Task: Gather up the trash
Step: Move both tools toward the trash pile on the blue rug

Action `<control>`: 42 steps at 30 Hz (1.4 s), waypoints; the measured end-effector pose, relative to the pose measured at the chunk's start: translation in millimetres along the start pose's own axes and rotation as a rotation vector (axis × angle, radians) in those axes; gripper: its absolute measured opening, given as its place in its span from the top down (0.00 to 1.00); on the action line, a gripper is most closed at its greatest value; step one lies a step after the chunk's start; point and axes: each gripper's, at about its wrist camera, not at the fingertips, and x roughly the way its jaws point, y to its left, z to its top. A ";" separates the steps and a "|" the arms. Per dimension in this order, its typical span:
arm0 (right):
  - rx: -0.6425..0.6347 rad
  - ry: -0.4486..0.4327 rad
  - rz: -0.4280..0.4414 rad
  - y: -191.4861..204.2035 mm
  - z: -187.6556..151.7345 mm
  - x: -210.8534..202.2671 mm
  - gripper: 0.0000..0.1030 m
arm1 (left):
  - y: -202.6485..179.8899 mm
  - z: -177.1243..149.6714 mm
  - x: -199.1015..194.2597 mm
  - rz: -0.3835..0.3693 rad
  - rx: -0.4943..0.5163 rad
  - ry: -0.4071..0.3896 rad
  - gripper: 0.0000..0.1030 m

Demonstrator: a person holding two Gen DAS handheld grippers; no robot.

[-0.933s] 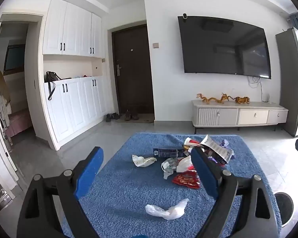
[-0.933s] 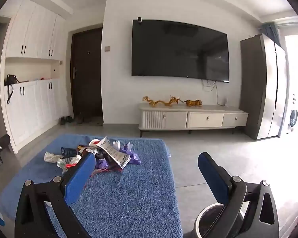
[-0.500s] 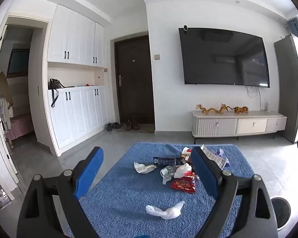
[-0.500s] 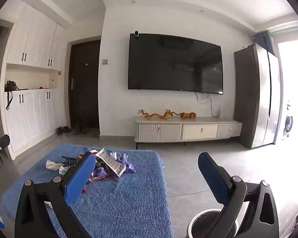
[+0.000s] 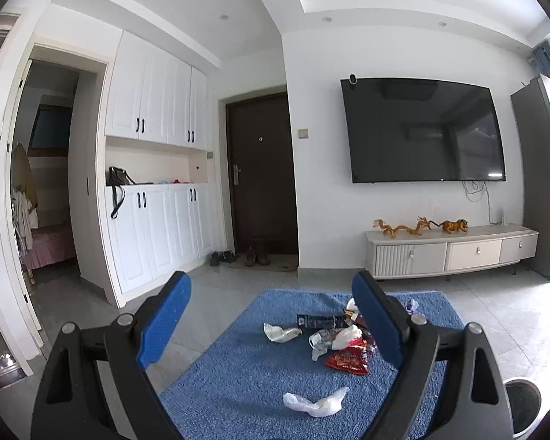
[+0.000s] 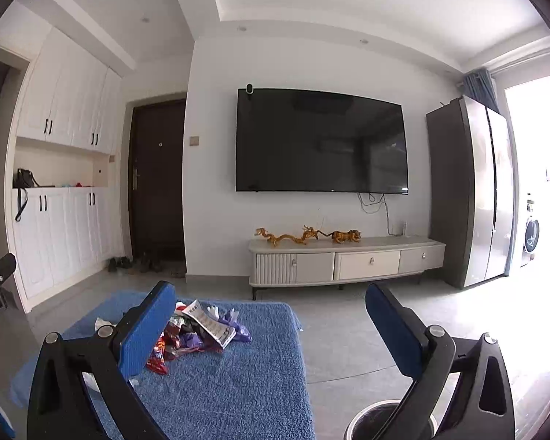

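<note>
Step in hand: approach, as judged; nothing is gripped yet. The left gripper (image 5: 271,315) hangs above the near part of the table (image 5: 238,385), fingers wide apart and empty. The right gripper (image 6: 271,319) hangs off the table's right edge, fingers likewise wide apart and empty, with the bin (image 6: 377,421) under its right finger.

Location of the trash: a pile (image 5: 344,337) of wrappers lies toward the far right of the table. A red packet (image 5: 348,357) sits at the pile's near edge, a white scrap (image 5: 280,332) just left of the pile, and a white bag (image 5: 315,403) well apart from the pile, nearest the camera. The bin also shows on the floor just off the table's right edge (image 5: 522,403).

Next move, in my judgement: lower one gripper onto a single piece, the white bag being the closest, close on it, then carry it over the bin.

Change from the earlier frames: both cameras now tilt higher, showing more ceiling, and the table sits lower in both views. The trash has not shifted.
</note>
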 end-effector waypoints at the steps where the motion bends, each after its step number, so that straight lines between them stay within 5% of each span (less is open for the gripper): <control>1: -0.001 -0.003 -0.004 0.4 1.4 -1.3 0.00 | 1.3 0.7 -0.2 0.000 0.001 -0.003 0.13; 15: 0.019 -0.007 -0.067 -7.2 8.1 3.4 0.00 | 15.1 -4.3 11.2 -0.044 -0.046 -0.011 0.13; 30: 0.038 0.028 0.002 1.9 4.6 61.6 0.00 | 46.8 -22.4 82.9 -0.078 -0.084 0.115 0.13; 32: 0.039 0.033 0.002 -0.5 0.5 69.9 0.00 | 49.2 -25.1 92.1 -0.071 -0.075 0.130 0.07; 38: 0.041 0.118 0.049 4.7 -11.9 107.7 0.00 | 50.5 -39.6 123.3 -0.069 -0.046 0.200 0.04; 42: 0.021 0.198 0.106 18.5 -30.6 134.1 0.00 | 43.8 -59.5 142.3 -0.174 -0.016 0.273 0.04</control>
